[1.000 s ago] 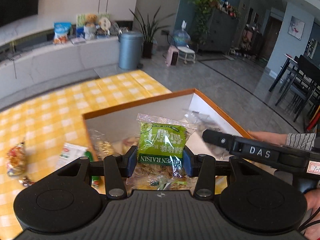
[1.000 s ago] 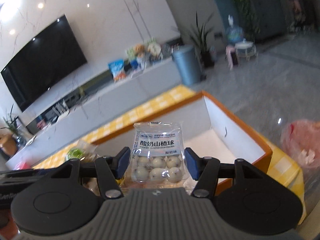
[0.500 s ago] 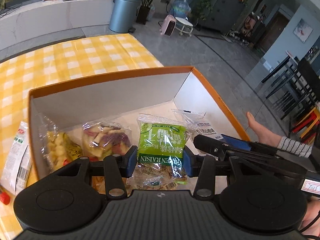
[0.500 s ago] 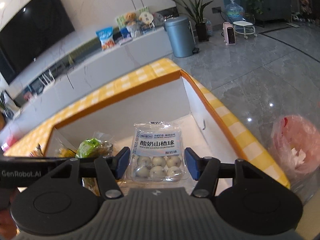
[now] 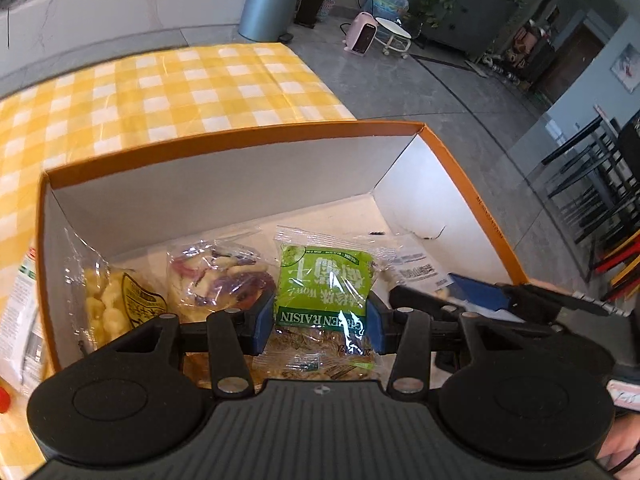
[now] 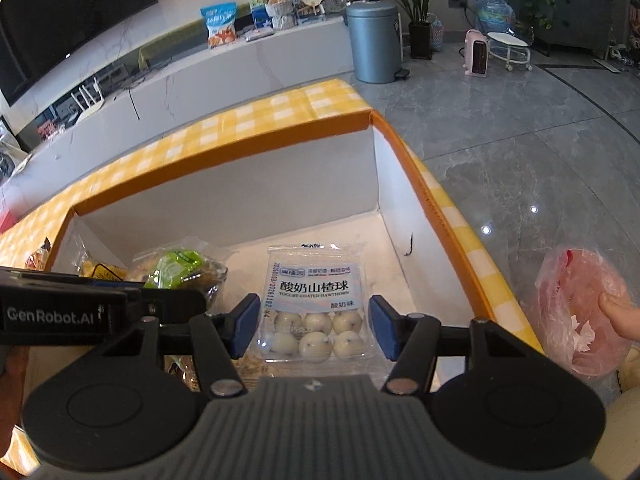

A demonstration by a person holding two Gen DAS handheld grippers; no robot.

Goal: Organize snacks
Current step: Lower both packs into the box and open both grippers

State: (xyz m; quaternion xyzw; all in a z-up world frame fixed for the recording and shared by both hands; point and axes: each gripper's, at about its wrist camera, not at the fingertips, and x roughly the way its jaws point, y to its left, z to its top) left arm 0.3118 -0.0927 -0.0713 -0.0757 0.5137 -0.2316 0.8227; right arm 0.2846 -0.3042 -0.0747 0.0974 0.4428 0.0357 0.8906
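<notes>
My left gripper (image 5: 320, 320) is shut on a green raisin packet (image 5: 324, 280) and hangs inside the orange-rimmed white box (image 5: 240, 138). My right gripper (image 6: 314, 328) is shut on a clear packet of yogurt-coated hawthorn balls (image 6: 314, 292), held over the right half of the same box (image 6: 224, 164). The two grippers are side by side; the right gripper (image 5: 444, 298) shows at the right of the left wrist view. In the box's left part lie a yellow snack bag (image 5: 108, 304) and a purple-and-white snack bag (image 5: 224, 280).
The box stands on a yellow checked tablecloth (image 5: 160, 88) near the table's right edge. A white snack packet (image 5: 24, 308) lies outside the box on the left. A pink plastic bag (image 6: 580, 312) with a person's finger on it sits to the right.
Both grippers have moved forward and down, tilting from above the box's rim into it. Each still holds its packet. The snack bags on the box floor have come into view.
</notes>
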